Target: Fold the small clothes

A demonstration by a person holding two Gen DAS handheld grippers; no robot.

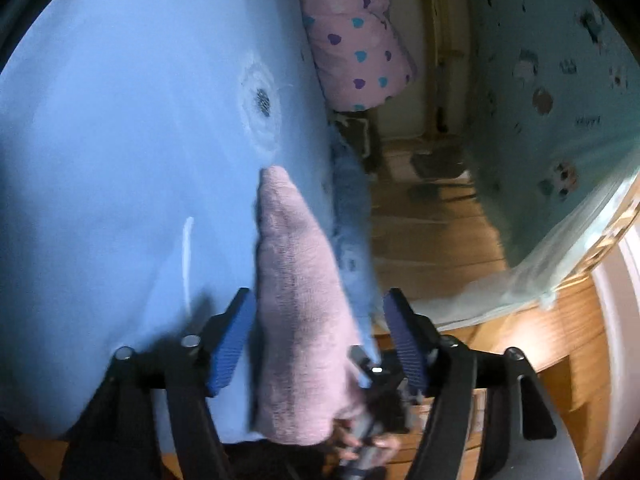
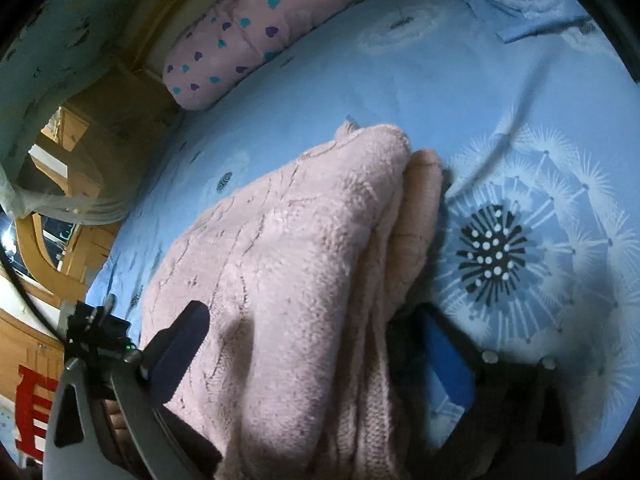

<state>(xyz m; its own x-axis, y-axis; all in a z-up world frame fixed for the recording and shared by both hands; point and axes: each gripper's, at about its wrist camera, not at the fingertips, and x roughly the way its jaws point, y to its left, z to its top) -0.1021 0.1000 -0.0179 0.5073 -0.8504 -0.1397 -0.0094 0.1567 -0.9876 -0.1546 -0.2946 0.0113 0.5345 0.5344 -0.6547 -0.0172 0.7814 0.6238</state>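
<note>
1. Left wrist view: your left gripper stands with its jaws wide. The pink garment runs up between the blue pads from the bottom centre of the frame. I cannot tell whether either pad touches it, and no pinch is evident. The garment shows as a narrow tapering bundle, its tip at frame centre against the blue bedsheet. The view is blurred.

2. Left wrist view, surroundings: a heart-print pillow sits at top centre, and wooden floor runs down the right of centre.

3. Right wrist view: your right gripper is likewise wide, with one pad at lower left and the other at lower right. The garment fills the lower centre and bulges between them, unclamped as far as I can see.

4. Right wrist view, progress: the garment lies on the bedsheet in stacked layers, with folded edges showing along its right side. I judge at least one fold made.

5. Outstanding, in my judgement: squaring the bundle and setting it flat. No other clothes are in view.
</note>
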